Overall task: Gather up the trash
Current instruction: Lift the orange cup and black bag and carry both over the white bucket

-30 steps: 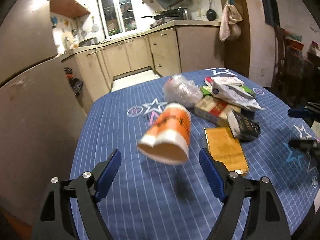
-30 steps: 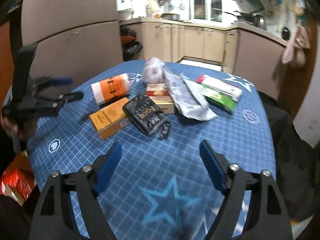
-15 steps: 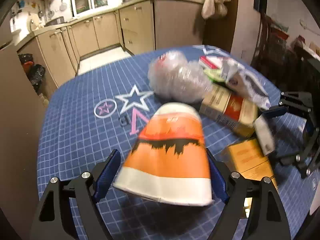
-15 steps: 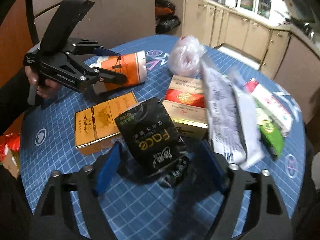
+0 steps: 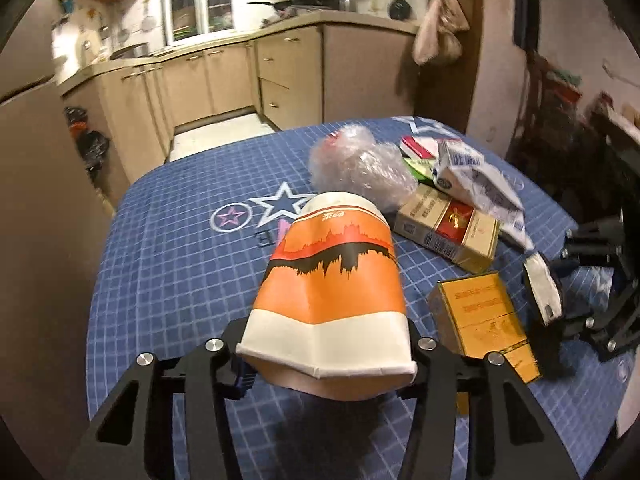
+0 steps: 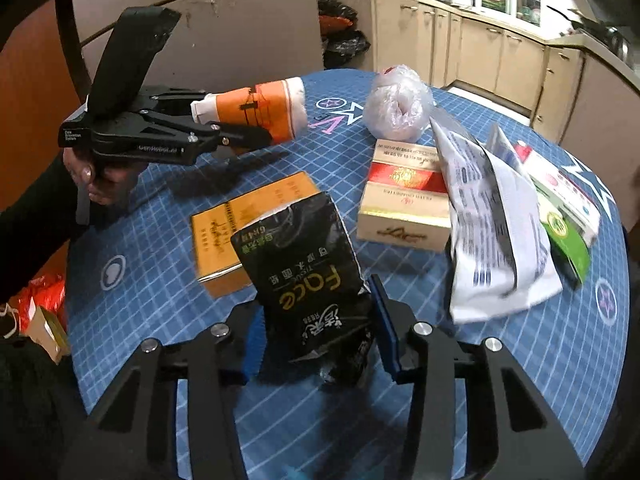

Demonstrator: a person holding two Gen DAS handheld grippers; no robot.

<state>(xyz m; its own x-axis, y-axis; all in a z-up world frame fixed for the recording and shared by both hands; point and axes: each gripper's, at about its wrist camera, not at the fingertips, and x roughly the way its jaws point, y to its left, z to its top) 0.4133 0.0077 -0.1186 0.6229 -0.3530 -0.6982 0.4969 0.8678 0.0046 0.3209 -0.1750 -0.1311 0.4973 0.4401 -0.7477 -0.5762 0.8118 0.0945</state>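
My left gripper [image 5: 326, 350] is shut on an orange and white paper cup [image 5: 332, 280], squashed at its rim and held above the blue star tablecloth [image 5: 180, 248]. The cup shows in the right wrist view [image 6: 260, 110] too, in the left gripper [image 6: 224, 128]. My right gripper [image 6: 318, 336] is shut on a black tissue packet [image 6: 308, 276], lifted at its near end. The packet shows in the left wrist view [image 5: 542, 292] at the right.
On the tablecloth [image 6: 540, 360] lie an orange carton [image 6: 240, 216], a red and gold carton [image 6: 404, 192], a crumpled clear plastic bag [image 6: 398, 106], a white printed pouch [image 6: 492, 224] and a green and white box [image 6: 568, 216]. Kitchen cabinets [image 5: 240, 76] stand behind.
My left gripper closed on the paper cup and lifted it. My right gripper moved in over the black tissue packet and closed on it.
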